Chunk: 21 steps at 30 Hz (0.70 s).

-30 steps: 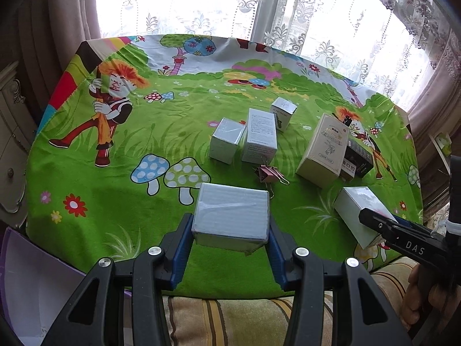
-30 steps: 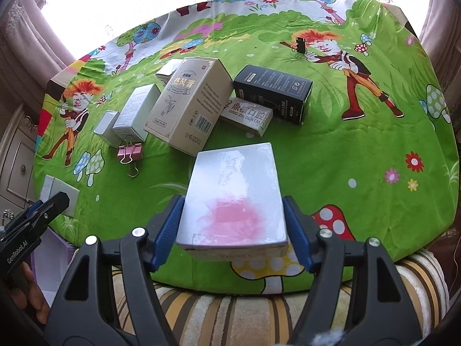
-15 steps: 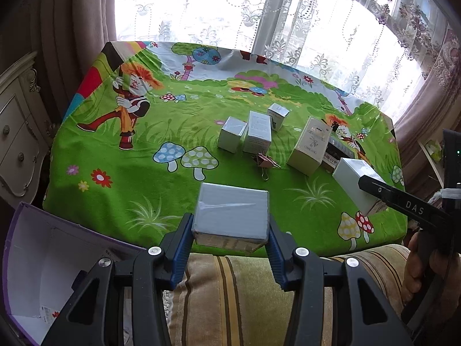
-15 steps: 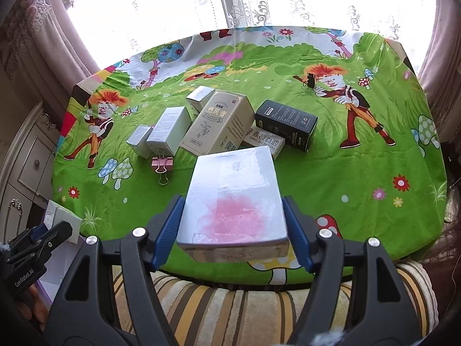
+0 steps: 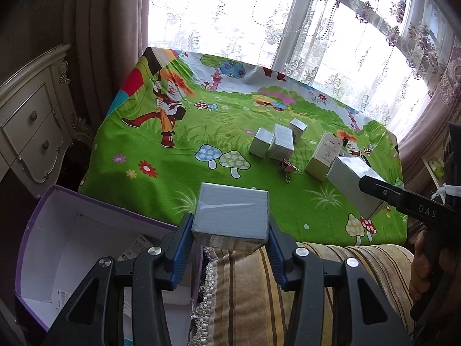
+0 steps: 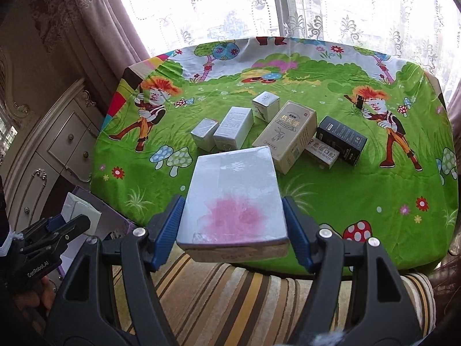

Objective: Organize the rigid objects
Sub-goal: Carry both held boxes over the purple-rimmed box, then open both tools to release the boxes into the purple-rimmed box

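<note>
Grey tape covers the small box [image 5: 230,213] that your left gripper [image 5: 230,248] holds firmly between its blue pads, off the near edge of the table [image 5: 161,184] and close beside the purple bin [image 5: 37,230] on the floor at the near left corner. Your right gripper [image 6: 233,230] clamps the bigger white box with a pink stain [image 6: 233,199], above the same near edge. The bin already has some small packages inside, so part of the sorting looks done. These two boxes are not yet dropped in. On the cloth you have left, I judge, six boxes near the middle: the tan box [image 6: 285,135], the black box [image 6: 341,139], four smaller ones, and also a binder clip [image 5: 288,167].
</note>
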Tool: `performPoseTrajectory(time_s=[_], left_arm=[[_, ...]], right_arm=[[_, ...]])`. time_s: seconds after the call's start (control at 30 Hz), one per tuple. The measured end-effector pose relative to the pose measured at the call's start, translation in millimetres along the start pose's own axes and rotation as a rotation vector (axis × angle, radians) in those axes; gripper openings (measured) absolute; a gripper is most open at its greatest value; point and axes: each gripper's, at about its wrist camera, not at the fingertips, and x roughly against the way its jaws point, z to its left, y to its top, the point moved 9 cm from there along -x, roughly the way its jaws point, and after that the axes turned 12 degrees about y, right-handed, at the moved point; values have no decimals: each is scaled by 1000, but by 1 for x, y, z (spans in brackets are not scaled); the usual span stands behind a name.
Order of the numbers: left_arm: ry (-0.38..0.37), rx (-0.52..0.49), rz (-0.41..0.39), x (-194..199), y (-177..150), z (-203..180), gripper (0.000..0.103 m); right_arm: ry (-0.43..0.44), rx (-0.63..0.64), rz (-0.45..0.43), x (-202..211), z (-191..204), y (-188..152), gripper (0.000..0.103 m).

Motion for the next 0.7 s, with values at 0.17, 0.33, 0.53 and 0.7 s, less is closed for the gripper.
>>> performPoseTrajectory(time_s=[0.17,0.33,0.53,0.7], left_arm=[[34,60,-11,5,0,32,48],[67,113,-29,12,0,62,48],[99,178,-33,13,-5,94,48],[115,220,-31,12,-11,112,48]], right_arm=[[72,64,50,-12,43,-10,72],[136,152,113,-27,89,-23,72],[246,265,205,-46,148,-47,72],[314,363,278,-59,188,-70,72]])
